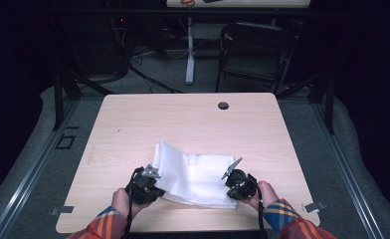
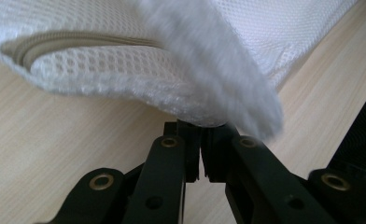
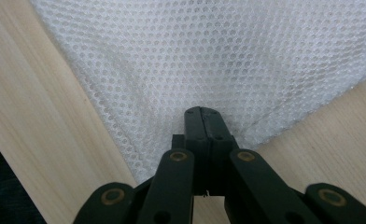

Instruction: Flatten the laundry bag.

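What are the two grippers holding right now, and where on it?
Both hold the white mesh bag: left gripper on its near left edge, right gripper on its near right corner.

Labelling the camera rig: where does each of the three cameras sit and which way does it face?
High view: above the person's side, looking forward and down at the table; forearms, left gripper, right gripper.
Left gripper view: on the left gripper, along shut jaws pinching the white mesh zip bag.
Right gripper view: on the right gripper, jaws shut on the mesh.
Shared: bag and tabletop.
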### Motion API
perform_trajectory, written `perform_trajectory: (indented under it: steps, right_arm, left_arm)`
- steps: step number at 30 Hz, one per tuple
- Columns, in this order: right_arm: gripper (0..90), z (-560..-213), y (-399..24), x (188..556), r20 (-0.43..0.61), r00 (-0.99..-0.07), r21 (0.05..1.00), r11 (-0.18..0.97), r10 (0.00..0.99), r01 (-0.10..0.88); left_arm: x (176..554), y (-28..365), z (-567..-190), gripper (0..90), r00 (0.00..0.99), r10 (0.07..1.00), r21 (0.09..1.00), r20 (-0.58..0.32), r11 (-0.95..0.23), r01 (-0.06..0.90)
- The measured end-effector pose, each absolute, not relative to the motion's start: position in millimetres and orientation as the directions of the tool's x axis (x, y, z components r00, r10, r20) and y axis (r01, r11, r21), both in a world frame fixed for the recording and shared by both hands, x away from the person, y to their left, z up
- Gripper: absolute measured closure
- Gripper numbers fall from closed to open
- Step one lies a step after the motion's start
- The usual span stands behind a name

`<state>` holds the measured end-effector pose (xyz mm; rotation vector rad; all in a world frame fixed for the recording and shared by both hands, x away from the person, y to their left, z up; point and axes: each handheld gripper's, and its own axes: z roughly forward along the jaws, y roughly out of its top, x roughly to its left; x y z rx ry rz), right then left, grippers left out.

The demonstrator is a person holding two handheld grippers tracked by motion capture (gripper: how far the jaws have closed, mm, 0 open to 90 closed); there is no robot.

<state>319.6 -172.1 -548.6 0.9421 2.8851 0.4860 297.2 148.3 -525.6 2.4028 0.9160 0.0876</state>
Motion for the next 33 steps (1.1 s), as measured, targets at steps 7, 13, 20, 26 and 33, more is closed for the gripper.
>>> perform_trajectory:
  steps: [7, 13, 20, 26, 33]
  right_arm:
    - [90.0, -548.6, -174.2, 321.2, 0.047, -0.812, 0.315, 0.762, 0.582, 0.565]
    - [90.0, -549.8, -174.0, 320.7, 0.056, -0.801, 0.328, 0.747, 0.595, 0.578]
    - [84.4, -547.6, -174.5, 321.3, 0.058, -0.808, 0.319, 0.756, 0.586, 0.572]
    - [70.3, -541.0, -176.4, 320.3, 0.067, -0.804, 0.345, 0.742, 0.591, 0.574]
    - [36.0, -525.6, -186.9, 316.9, 0.084, -0.778, 0.403, 0.692, 0.623, 0.598]
  left_arm:
    - [297.0, 163.4, -525.5, 69.3, 0.747, 0.643, 0.489, -0.167, -0.604, 0.629]
    - [294.4, 185.6, -526.1, 45.3, 0.687, 0.712, 0.449, -0.146, -0.571, 0.687]
    - [289.6, 212.5, -519.3, 29.1, 0.615, 0.775, 0.480, -0.145, -0.488, 0.729]
    - [286.8, 220.5, -512.3, 20.7, 0.592, 0.794, 0.524, -0.136, -0.450, 0.724]
    - [287.6, 207.6, -507.1, 16.1, 0.633, 0.766, 0.568, -0.112, -0.474, 0.673]
